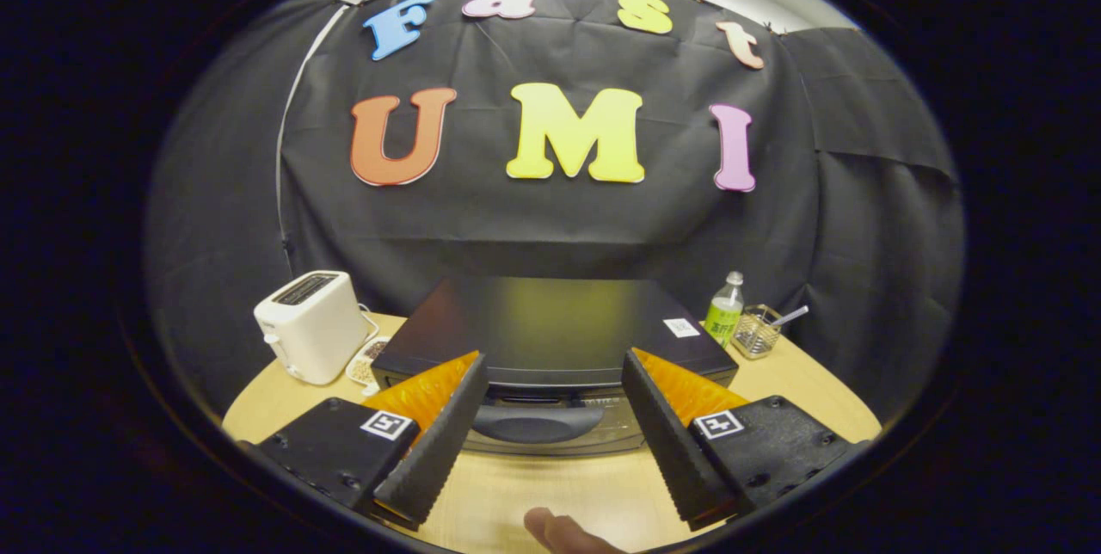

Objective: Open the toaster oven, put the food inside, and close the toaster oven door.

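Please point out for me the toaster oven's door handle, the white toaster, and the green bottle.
door handle (pixel 535 422), gripper view, middle of the grip, between the open fingers.
white toaster (pixel 311 326), gripper view, front face.
green bottle (pixel 724 319), gripper view, its label.

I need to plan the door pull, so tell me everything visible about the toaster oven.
The toaster oven is a dark, boxy unit with a smooth, slightly glossy flat top bearing a small white sticker near its right rear. Its front shows a curved dark handle across a glass-like door, which looks closed. It stands upright on the wooden table, just ahead of the open gripper, whose fingers flank the handle without touching it.
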The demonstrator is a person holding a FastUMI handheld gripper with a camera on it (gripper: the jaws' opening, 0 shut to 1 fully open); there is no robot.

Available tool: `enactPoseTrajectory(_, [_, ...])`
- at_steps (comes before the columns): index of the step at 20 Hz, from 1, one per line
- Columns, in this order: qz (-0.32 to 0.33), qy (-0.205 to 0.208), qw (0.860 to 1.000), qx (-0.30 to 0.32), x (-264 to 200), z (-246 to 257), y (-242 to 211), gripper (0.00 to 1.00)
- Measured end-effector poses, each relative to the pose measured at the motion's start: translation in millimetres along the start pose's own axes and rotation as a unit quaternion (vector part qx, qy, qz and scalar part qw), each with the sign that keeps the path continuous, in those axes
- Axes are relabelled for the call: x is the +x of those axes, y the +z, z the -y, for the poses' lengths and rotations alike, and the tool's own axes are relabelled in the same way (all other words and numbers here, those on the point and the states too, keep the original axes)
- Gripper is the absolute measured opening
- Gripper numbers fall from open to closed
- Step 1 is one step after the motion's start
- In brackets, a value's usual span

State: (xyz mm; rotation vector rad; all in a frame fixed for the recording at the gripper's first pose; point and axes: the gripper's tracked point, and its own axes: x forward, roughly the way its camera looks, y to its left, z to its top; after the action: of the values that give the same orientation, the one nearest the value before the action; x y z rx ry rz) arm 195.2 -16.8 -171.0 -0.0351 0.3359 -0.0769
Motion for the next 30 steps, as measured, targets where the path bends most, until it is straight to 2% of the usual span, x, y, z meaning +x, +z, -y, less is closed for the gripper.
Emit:
enactPoseTrajectory(4, [-0.036,-0.017,0.999,-0.008,26.9,1.6,-25.8,1.00])
enactPoseTrajectory(6, [-0.049,0.003,0.999,0.004,30.0,-11.6,-33.2,1.00])
enactPoseTrajectory(10, [-0.067,-0.001,0.998,0.009,31.1,-14.6,-42.9,1.00])
enactPoseTrajectory(18, [-0.069,0.019,0.997,0.012,1.6,-13.5,-60.8,1.00])
enactPoseTrajectory(22, [-0.052,0.046,0.998,0.010,-20.9,-10.6,-77.9,1.00])
enactPoseTrajectory(30, [-0.046,0.055,0.997,-0.007,-54.1,-6.3,-132.2,1.00])
